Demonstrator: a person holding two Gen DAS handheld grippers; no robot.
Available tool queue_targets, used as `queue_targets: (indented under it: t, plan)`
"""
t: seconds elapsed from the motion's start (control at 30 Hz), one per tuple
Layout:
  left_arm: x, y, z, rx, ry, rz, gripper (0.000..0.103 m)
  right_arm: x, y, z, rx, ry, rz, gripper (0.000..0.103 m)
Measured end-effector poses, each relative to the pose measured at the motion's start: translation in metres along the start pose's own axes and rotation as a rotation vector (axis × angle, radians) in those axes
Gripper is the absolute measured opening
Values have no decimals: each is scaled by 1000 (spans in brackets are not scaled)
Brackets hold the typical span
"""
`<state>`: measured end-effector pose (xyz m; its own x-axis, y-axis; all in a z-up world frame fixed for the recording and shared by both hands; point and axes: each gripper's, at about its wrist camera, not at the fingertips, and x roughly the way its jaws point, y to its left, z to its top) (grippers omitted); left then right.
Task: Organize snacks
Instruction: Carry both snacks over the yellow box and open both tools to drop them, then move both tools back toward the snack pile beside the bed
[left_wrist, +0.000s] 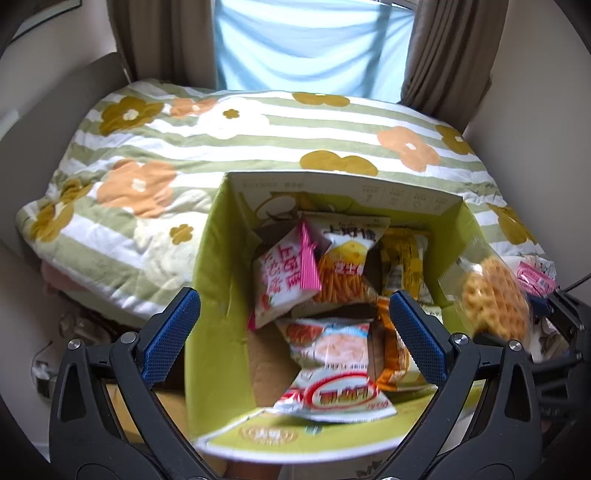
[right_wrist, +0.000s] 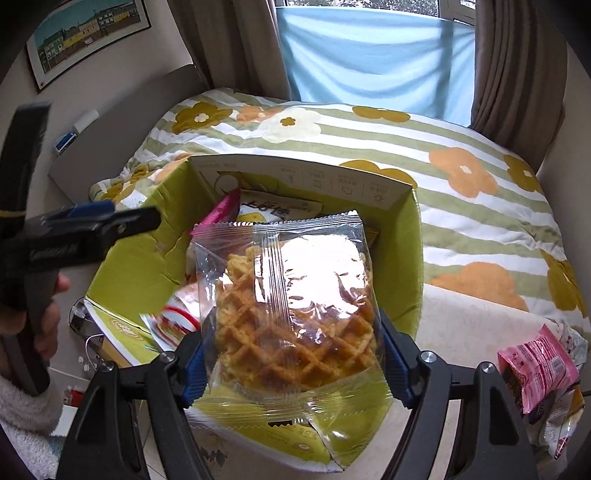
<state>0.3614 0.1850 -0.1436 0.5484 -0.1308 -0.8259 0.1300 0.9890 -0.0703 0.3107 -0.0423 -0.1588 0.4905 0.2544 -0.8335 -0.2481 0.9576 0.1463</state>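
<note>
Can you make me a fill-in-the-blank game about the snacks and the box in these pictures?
1. The right tongs hold a clear packet with a ______ inside.
2. The left tongs are ______ and hold nothing.
3. The snack packets lie inside a ______ cardboard box.
4. The quilt behind the box has stripes and ______ on it.

Missing words: waffle; open; green; flowers

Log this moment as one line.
left hand-held gripper: open, empty | right hand-held gripper: holds waffle pack | over green box
</note>
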Motion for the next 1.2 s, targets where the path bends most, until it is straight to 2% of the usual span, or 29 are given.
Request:
queue_targets:
  t: [0.2, 0.3, 0.33, 0.53, 0.87, 1.2]
  plan:
    - [-18, 3, -13, -21, -9, 8, 102, 10, 11, 4, -11, 18, 21, 77]
    - [-26, 2, -18, -25, -17, 15, 102, 8, 16, 1, -14, -18, 26, 100]
    - [-27, 1, -19, -26, -17, 15, 102, 4, 16, -1, -14, -46, 33, 102]
    - [-35, 1, -26, -31, -21, 5, 102, -11, 18, -10, -30, -132, 11, 102]
    - [-51, -3, -31, -5, -43, -33, 102, -32, 27, -16, -58, -127, -28, 102]
    - [-54, -38, -26, 80, -53, -135, 102, -60, 12, -33, 47, -158, -106, 102]
